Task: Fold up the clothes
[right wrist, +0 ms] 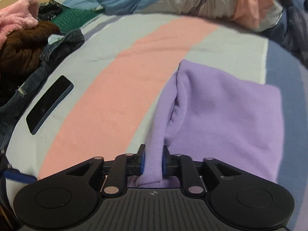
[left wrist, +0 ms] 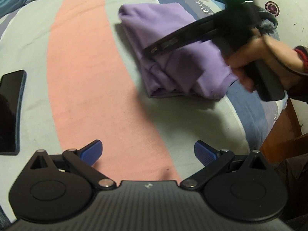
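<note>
Folded lilac sweatshirt [right wrist: 227, 115], lying on a striped bedsheet [right wrist: 107, 104], partly on the pale band and partly on the blue band along the bed's right side. One narrow ribbed strip of the same lilac knit drawn up from the bundle and caught between the blue pads [right wrist: 142, 160] of the right gripper [right wrist: 153, 158], jaws close together with the cloth filling the gap and bunched just behind them. Same gripper seen from the left wrist camera [left wrist: 154, 51] as a dark, blurred pair of fingers slanting down over the near edge of the folded pile [left wrist: 173, 57], gripped by a hand [left wrist: 258, 57] with a red band at the wrist.

Left gripper [left wrist: 148, 152] held above the salmon stripe [left wrist: 80, 77] of the sheet, blue pads [left wrist: 92, 151] standing wide apart, nothing between them, well clear of the sweatshirt.

Black phone [right wrist: 49, 104] face up on the pale band left of the salmon stripe, apart from the folded garment. Beyond it, at the bed's left edge, a heap of unfolded clothing: dark denim [right wrist: 30, 80], a brown knit [right wrist: 25, 46], a fluffy pink piece [right wrist: 17, 17]. Crumpled duvet [right wrist: 192, 0] in blue, grey and salmon along the far side. Wooden bed frame [left wrist: 283, 132] visible past the sheet's right edge.
</note>
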### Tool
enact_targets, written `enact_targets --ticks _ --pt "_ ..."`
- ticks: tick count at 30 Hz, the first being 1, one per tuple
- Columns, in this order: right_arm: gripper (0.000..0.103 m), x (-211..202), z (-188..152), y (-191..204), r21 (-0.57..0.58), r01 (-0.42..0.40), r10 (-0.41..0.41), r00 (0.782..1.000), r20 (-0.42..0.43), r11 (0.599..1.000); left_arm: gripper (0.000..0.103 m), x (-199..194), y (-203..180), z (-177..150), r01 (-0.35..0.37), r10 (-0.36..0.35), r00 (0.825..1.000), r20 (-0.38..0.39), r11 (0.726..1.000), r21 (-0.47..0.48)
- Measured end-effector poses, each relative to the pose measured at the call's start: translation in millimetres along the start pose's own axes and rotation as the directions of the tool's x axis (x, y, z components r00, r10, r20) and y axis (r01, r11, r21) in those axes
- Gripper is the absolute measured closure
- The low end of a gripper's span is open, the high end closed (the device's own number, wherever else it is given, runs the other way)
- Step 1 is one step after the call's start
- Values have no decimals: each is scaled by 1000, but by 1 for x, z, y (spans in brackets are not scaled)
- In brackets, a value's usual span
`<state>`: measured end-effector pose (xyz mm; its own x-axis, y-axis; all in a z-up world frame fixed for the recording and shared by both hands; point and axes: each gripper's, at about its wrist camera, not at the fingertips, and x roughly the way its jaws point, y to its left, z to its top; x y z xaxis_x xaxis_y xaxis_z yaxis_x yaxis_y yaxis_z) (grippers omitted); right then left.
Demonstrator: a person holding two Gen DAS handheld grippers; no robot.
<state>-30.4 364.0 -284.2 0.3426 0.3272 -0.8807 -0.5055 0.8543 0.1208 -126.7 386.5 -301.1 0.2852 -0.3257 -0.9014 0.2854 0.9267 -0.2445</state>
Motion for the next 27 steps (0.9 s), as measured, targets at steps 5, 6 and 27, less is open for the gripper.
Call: enact_targets --ticks 5,6,27 --pt "45 -9 -6 3 -72 -106 109 993 40 992 0 5 -14 6 14 -13 1000 -24 998 59" --pt "51 -21 -9 -6 -43 -140 143 988 65 989 0 5 -18 7 16 -14 999 -28 997 75" --pt "52 -25 3 -119 -391 11 59 984 167 920 1 112 -94 99 40 -26 999 -47 945 324"
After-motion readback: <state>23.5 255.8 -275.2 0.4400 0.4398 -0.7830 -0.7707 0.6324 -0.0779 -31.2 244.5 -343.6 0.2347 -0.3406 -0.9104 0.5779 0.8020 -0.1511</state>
